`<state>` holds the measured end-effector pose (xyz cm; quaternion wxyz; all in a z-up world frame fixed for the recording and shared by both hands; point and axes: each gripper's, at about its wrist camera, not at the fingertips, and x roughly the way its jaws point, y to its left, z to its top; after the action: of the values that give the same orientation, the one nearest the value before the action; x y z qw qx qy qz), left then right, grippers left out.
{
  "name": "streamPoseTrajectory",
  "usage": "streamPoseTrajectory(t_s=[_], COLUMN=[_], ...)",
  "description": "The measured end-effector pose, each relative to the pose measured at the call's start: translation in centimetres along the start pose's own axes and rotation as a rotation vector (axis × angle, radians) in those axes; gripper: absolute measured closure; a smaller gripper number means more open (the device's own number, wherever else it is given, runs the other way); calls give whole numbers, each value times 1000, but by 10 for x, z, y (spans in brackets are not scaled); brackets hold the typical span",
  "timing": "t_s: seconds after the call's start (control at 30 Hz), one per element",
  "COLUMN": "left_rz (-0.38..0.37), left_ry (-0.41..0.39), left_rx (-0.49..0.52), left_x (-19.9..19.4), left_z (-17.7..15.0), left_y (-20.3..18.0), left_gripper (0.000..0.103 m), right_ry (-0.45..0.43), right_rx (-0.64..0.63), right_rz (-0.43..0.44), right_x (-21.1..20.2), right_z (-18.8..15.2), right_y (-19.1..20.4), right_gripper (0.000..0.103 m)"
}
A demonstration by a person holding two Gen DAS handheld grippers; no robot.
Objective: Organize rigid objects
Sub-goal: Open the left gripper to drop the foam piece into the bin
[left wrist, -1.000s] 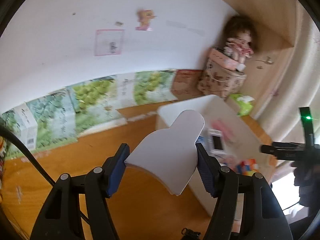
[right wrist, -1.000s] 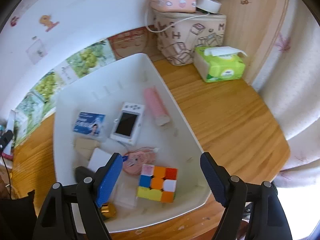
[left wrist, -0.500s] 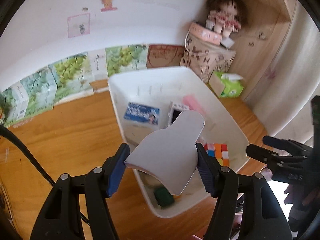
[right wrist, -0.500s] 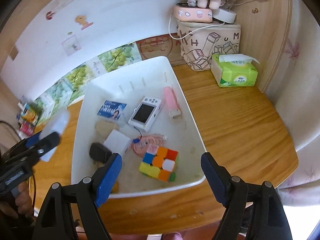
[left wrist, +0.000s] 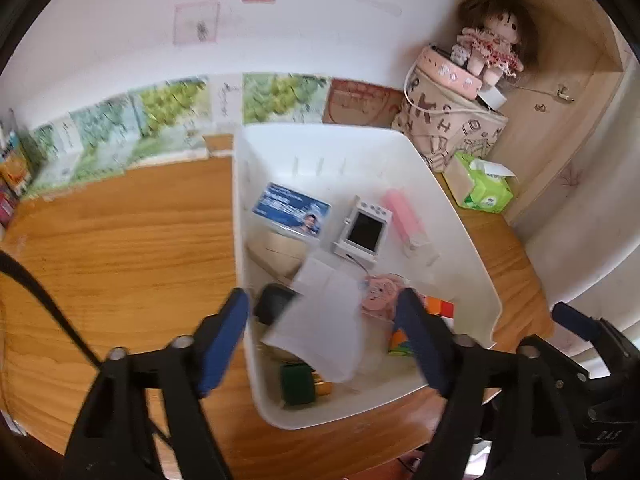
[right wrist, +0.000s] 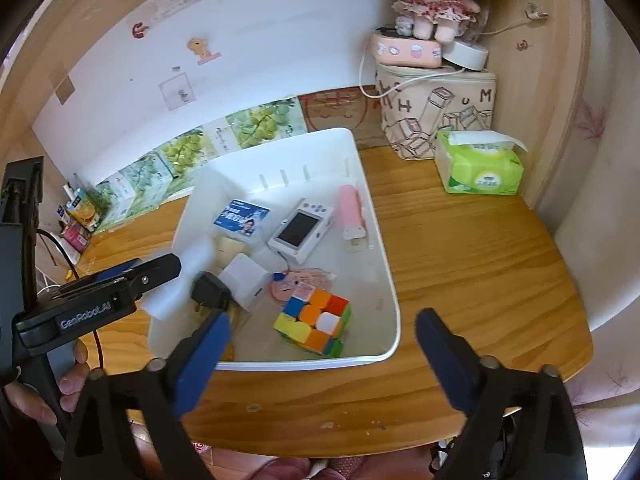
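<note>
A white bin sits on the wooden desk and holds several items: a colour cube, a white handheld game console, a pink tube, a blue card box and a black plug. My left gripper hangs over the bin's near left corner with its jaws apart. A white flat bottle-shaped piece, blurred, sits between them, touching neither pad. It also shows in the right wrist view. My right gripper is open and empty at the bin's near edge.
A green tissue pack, a printed fabric box with a doll on top stand at the back right. Green picture boxes line the back wall. Snack packs sit far left. The desk's front edge is close.
My left gripper swung right over the bin and its jaws opened, letting go of the white piece, which now drops blurred. My right gripper drew back from the bin.
</note>
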<state>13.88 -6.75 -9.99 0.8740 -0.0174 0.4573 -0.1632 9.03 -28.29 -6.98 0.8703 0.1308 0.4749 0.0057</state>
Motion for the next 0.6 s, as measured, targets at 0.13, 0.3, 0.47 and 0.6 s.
streamPoseTrajectory(t_s=[0.13, 0.3, 0.47, 0.6], left_rz=[18, 82, 106, 112], left_ry=[-21, -54, -82, -97], left_rx=[-43, -107, -188, -240], left_x=[-15, -37, -59, -74], left_z=[5, 2, -9, -13], left_y=[14, 37, 57, 64], left_gripper=[16, 12, 4, 1], right_ry=[-4, 11, -29, -19], right_rx=[12, 13, -54, -105], right_rz=[16, 40, 48, 64], right_x=[2, 4, -7, -9], right_z=[-1, -1, 3, 8], right_y=[9, 29, 57, 70], right_gripper=[0, 0, 0, 0])
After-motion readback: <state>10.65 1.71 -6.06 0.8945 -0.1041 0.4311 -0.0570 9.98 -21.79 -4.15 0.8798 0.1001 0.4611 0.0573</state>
